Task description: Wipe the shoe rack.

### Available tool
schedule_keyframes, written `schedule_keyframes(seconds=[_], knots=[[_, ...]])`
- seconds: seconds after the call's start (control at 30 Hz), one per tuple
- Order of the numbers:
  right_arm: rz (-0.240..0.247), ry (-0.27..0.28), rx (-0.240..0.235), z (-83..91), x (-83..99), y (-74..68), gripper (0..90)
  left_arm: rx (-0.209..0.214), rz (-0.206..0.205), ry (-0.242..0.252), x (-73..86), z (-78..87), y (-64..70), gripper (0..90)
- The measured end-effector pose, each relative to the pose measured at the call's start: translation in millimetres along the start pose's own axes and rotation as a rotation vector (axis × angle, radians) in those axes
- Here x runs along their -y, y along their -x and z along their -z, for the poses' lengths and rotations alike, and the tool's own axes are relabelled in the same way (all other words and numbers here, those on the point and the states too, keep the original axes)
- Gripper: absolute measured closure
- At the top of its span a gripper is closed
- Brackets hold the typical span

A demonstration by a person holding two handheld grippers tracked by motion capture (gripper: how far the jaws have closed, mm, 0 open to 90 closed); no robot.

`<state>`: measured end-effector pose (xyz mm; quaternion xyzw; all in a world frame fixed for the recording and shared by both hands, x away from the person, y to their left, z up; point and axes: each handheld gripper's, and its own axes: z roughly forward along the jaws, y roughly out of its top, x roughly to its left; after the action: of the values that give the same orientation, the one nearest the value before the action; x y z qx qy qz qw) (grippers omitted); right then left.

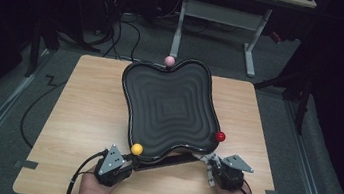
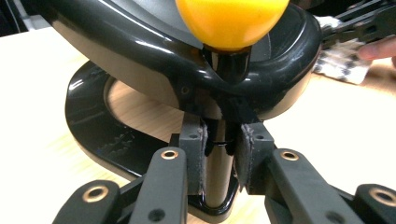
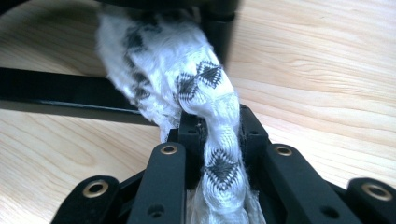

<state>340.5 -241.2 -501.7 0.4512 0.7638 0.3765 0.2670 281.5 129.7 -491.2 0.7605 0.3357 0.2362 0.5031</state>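
A black wavy tray [image 1: 127, 96] stands tilted on a black stand in the middle of the wooden table. Coloured balls sit at its corners: pink [image 1: 169, 60] at the far side, red [image 1: 220, 136] at the right, yellow [image 1: 137, 149] at the near left. My left gripper [image 1: 130, 162] is shut on the black post [image 2: 218, 172] under the yellow ball [image 2: 231, 18]. My right gripper [image 1: 213, 169] is shut on a white cloth [image 3: 196, 88] with black diamond marks, and the cloth [image 1: 210, 161] touches the tray's near right edge.
The stand's black base ring [image 2: 93, 130] rests on the table [image 1: 82, 115] under the tray, and one black bar of it [image 3: 60, 93] runs behind the cloth. A desk frame [image 1: 253, 42] and cables lie on the floor beyond the table.
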Motion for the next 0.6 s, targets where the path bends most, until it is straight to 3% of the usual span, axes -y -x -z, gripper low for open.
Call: schedule_keyframes(seconds=[0.13,0.3,0.4,0.47,0.6], knots=[[-0.024,0.010,0.042,6.5,1.7,11.9,76.9,-0.012,0.000,-0.004,0.2,1.5,-4.8,74.7],[-0.109,0.014,0.123,10.2,7.3,35.6,77.3,-0.044,0.020,-0.007,2.3,6.5,-17.0,74.6],[-0.150,0.021,0.151,10.9,9.0,42.5,77.4,-0.052,0.026,-0.006,3.4,8.4,-19.8,74.6],[-0.140,0.025,0.141,9.7,7.9,39.3,77.4,-0.056,0.025,-0.006,3.5,8.3,-19.2,74.5],[-0.108,0.018,0.050,3.5,4.0,18.7,77.3,-0.058,0.027,-0.003,4.0,8.4,-18.9,74.4]])
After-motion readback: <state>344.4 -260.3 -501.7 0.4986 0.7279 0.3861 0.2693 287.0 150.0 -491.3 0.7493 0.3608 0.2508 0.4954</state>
